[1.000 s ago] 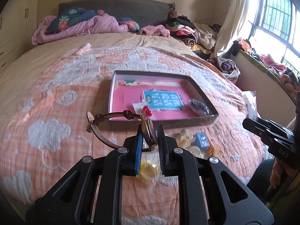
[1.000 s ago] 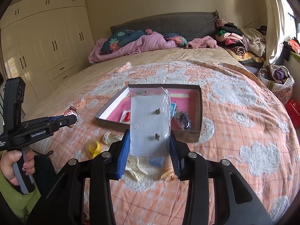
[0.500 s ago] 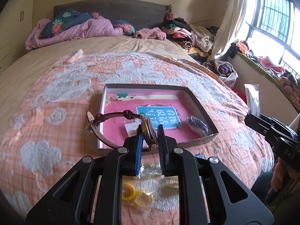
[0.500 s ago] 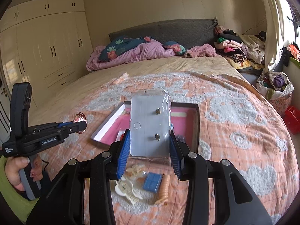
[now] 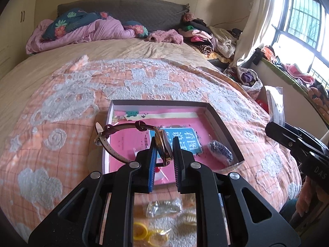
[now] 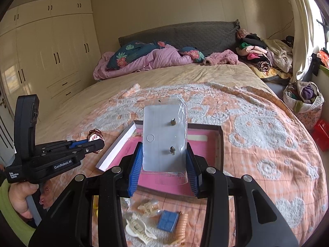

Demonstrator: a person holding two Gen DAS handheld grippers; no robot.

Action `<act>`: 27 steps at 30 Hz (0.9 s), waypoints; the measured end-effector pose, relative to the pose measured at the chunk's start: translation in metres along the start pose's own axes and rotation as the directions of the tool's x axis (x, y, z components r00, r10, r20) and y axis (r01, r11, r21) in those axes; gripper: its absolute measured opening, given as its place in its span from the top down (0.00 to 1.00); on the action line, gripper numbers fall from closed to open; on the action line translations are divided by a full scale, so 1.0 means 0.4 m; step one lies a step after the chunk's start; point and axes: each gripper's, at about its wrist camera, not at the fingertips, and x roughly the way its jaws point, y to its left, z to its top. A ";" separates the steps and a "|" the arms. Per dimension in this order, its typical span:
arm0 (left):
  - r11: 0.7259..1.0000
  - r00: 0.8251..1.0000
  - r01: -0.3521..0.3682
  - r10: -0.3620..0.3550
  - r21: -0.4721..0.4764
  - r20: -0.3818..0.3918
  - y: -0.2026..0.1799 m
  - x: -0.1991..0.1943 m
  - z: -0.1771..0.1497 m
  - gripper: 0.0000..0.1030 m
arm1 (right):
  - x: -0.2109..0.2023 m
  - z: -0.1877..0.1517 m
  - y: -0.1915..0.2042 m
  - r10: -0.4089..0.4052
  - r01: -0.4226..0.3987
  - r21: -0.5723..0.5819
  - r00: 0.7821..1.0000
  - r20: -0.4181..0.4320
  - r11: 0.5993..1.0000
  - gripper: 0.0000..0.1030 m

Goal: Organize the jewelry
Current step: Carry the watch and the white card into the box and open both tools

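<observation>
Fingers (image 5: pixel 153 160) of the left gripper (image 5: pixel 163 160) clamp the case of a wristwatch (image 5: pixel 162 147), its brown strap looping out over the near-left corner of the open box (image 5: pixel 224 131) on the bed (image 5: pixel 61 94). Right gripper (image 6: pixel 164 164) pinches an earring card (image 6: pixel 162 142) upright above the same box.

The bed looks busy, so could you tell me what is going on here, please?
A person is sorting jewelry on the bed with two tools. The left hand-held gripper is shut on a wristwatch, held above the near edge of the pink-lined box. The right hand-held gripper is shut on a bagged earring card, also in front of the box. Hair clips, a small blue box and yellow rings lie loose on the blanket nearby.
</observation>
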 end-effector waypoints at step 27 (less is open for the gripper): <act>0.997 0.990 -0.063 0.056 -0.052 -0.126 0.074 0.186 -0.038 0.92 | 0.243 -0.081 -0.048 -0.020 0.025 0.026 0.985 -0.170 0.999 0.63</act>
